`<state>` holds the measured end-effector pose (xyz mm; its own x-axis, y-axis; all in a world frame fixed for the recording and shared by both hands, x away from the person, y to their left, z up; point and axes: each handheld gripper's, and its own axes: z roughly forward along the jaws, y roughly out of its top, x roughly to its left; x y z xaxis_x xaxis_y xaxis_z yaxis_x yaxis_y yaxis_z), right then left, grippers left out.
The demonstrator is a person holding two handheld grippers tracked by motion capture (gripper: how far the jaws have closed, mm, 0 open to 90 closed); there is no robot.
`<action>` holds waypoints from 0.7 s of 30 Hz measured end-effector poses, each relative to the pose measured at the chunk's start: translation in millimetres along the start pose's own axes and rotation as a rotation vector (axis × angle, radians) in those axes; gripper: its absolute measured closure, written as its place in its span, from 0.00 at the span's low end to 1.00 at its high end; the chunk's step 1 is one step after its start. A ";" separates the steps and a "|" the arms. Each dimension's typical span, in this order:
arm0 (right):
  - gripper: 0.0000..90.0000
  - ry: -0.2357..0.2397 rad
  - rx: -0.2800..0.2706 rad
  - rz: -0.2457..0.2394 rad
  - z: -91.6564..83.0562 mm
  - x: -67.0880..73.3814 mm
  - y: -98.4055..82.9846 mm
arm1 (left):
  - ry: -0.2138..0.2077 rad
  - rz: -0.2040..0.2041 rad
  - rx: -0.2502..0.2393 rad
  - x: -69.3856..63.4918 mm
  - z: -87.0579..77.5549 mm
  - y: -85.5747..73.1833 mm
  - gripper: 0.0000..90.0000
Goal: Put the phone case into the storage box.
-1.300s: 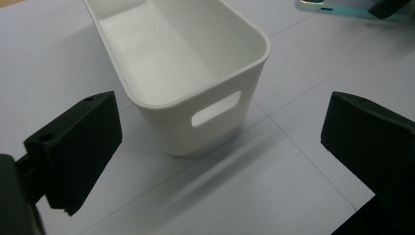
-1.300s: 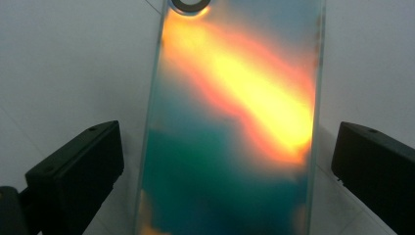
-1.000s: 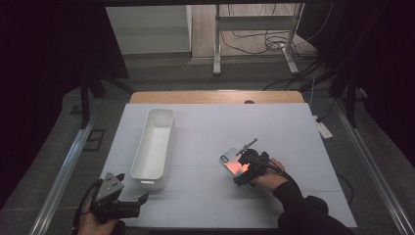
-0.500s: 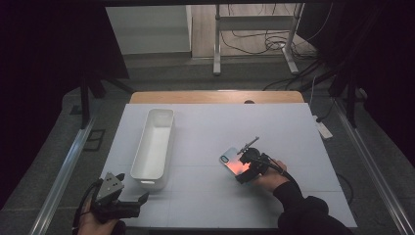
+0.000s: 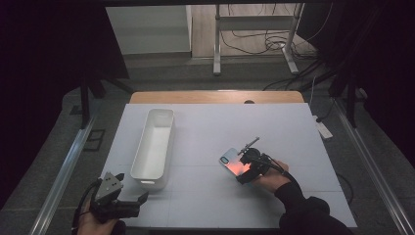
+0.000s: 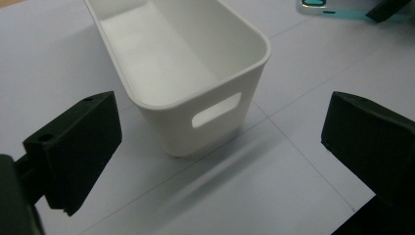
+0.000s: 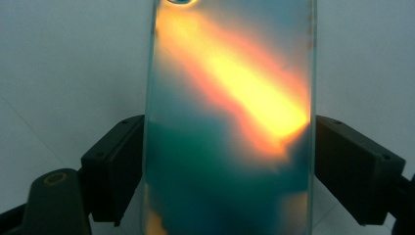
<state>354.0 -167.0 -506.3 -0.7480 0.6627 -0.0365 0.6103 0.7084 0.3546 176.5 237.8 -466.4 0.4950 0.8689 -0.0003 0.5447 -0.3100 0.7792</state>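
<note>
Two tools work this worktop (image 5: 293, 137). At the near left corner the left tool (image 5: 128, 208) hovers with its jaws spread wide and nothing between them; in the left gripper view they frame the near end of the white bin (image 6: 186, 73), which sits empty, long side running near to far, on the left half of the worktop. To the right, well apart from the bin, the phone (image 5: 232, 163) lies flat on the worktop, its back showing teal with an orange glow. The right tool (image 5: 246, 169) sits at its near end; in the right gripper view the two jaws stand against the phone's long edges, one on each side, pinching or just about to pinch it. I judge the step in hand to be the grasp of the phone. The next move likely calls for a firm squeeze on those slim edges, a level lift so it does not slip, then a carry leftward to the bin.
</note>
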 end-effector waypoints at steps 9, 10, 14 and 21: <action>0.19 0.011 -0.052 0.008 -7.7 -2.5 -1.0 | -0.028 -0.001 -0.005 1.4 0.4 0.7 0.02; 0.19 0.011 -0.052 0.008 -7.7 -2.5 -1.0 | -0.033 -0.003 -0.006 1.8 0.4 0.7 0.02; 0.19 0.005 -0.081 0.011 -11.6 -4.0 -2.0 | -0.044 -0.023 -0.014 4.4 -0.5 0.0 0.02; 0.19 0.019 -0.124 0.009 -18.6 -5.5 -3.5 | -0.029 -0.001 -0.011 1.4 -0.5 0.3 0.00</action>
<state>351.2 -177.6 -490.0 -0.7481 0.6634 -0.0153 0.5810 0.6659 0.4680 177.0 239.1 -465.9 0.5140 0.8576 -0.0191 0.5376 -0.3047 0.7863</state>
